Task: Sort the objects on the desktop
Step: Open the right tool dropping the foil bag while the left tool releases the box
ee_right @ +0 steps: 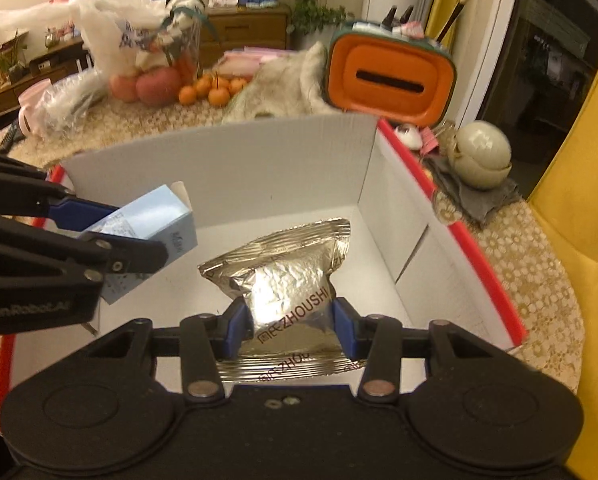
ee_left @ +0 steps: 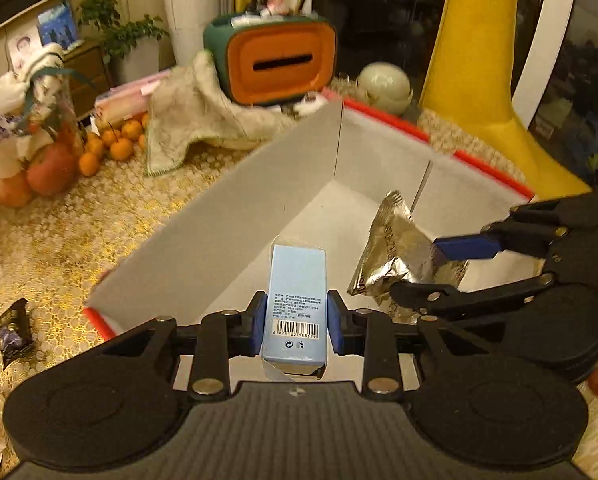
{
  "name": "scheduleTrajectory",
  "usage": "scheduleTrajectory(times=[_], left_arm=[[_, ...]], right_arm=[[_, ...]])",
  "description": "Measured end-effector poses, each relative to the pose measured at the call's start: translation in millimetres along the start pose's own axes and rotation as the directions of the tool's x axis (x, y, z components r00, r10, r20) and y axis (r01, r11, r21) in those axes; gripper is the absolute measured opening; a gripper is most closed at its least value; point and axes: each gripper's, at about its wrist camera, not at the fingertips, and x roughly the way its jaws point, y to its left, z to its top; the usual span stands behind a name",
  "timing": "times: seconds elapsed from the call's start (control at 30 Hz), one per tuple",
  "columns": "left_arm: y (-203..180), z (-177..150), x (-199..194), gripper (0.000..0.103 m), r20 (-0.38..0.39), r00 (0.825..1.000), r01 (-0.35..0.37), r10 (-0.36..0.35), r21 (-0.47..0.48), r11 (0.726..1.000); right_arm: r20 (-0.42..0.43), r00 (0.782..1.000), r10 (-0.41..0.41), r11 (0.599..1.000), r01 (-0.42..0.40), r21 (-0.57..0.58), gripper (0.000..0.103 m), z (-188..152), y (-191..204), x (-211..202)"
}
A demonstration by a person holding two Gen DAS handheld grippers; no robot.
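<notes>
both tongs are clamped on something above the open white cardboard box (ee_left: 219,216) with the red outer rim. left gripper (ee_left: 295,322) has its blue pads (ee_left: 259,322) pressed against the two long sides of a pale blue carton (ee_left: 297,292), which points forward along the fingers with its barcode face up and its end flaps loose. right gripper (ee_right: 283,322) pinches a crinkled silver foil pouch (ee_right: 283,264) near its lower edge, the printed letters "zhoushi" showing between the pads (ee_right: 345,322). in the left wrist view the right gripper comes in from the right with the pouch held beside the carton, close to it, both over the box floor. in the right wrist view the left gripper enters from the left with the carton tilted, just beside the pouch; whether they touch cannot be told. the box sits on a gold lace tablecloth (ee_left: 59,232). beyond it stand an orange and green tissue holder (ee_left: 275,60), a rumpled beige towel (ee_left: 195,116), small oranges (ee_left: 111,144) and a pale round pot (ee_right: 481,150). a dark snack wrapper (ee_left: 14,332) lies on the cloth left of the box.
</notes>
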Motion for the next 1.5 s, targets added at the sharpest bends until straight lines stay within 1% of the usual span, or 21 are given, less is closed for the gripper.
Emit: scheduleTrajectory(times=[0.13, 0.23, 0.37, 0.5, 0.57, 0.73, 0.8, 0.87, 0.93, 1.17, 1.33, 1.5], left_arm=[[-1.6, -0.2, 20.7, 0.029, -0.063, 0.998, 0.003, -0.003, 0.007, 1.0], [-4.4, 1.0, 33.5, 0.029, -0.109, 0.994, 0.004, -0.002, 0.014, 1.0], [-4.7, -0.2, 45.3, 0.029, -0.157, 0.988, -0.003, 0.006, 0.018, 1.0], [0.7, 0.8, 50.0, 0.029, -0.19, 0.982, 0.004, -0.008, -0.018, 1.0], [2.6, 1.1, 53.1, 0.03, -0.22, 0.975, 0.008, -0.016, -0.037, 0.999], [5.4, -0.1, 46.9, 0.03, -0.201, 0.979, 0.018, -0.029, -0.056, 0.998], [5.6, 0.0, 40.9, 0.03, -0.185, 0.982, 0.033, -0.044, -0.064, 0.997], [5.0, 0.1, 32.7, 0.03, -0.163, 0.985, 0.044, -0.054, -0.066, 0.997], [4.3, 0.3, 24.2, 0.03, -0.146, 0.987, 0.058, -0.068, -0.069, 0.996], [0.7, -2.6, -7.5, 0.03, -0.1, 0.992, 0.064, -0.071, -0.067, 0.996], [1.9, -10.2, -39.8, 0.03, -0.046, 0.997, 0.066, -0.069, -0.075, 0.995], [7.5, -20.8, -74.9, 0.03, 0.012, 0.998, 0.055, -0.054, -0.084, 0.995]], right_arm=[[-0.045, 0.999, 0.016, 1.0, -0.017, -0.02, 0.044, -2.9, -0.1, 10.1], [-0.076, 0.997, -0.007, 0.999, 0.004, -0.05, 0.044, -5.0, 4.2, 18.5], [-0.087, 0.996, 0.004, 0.999, -0.008, -0.049, 0.044, -6.0, 2.6, 23.2], [-0.088, 0.996, 0.006, 0.998, -0.011, -0.056, 0.044, -4.1, 3.3, 25.0], [-0.091, 0.996, 0.005, 0.998, -0.01, -0.057, 0.045, -2.7, 2.9, 26.3], [-0.101, 0.995, 0.005, 0.998, -0.012, -0.069, 0.049, -3.6, 2.5, 26.9], [-0.086, 0.996, 0.011, 0.998, -0.017, -0.068, 0.054, -4.3, 1.9, 23.3], [-0.071, 0.997, 0.011, 0.998, -0.016, -0.068, 0.056, -3.5, 1.4, 18.0], [-0.058, 0.998, 0.01, 0.997, -0.015, -0.071, 0.056, -3.0, 1.8, 11.2], [-0.027, 1.0, 0.015, 0.998, -0.016, -0.059, 0.056, -3.4, 6.0, -13.0], [0.004, 0.999, 0.032, 0.998, -0.032, -0.055, 0.056, -6.8, 13.2, -36.6], [0.044, 0.997, 0.057, 0.996, -0.054, -0.064, 0.056, -8.8, 30.0, -66.0]])
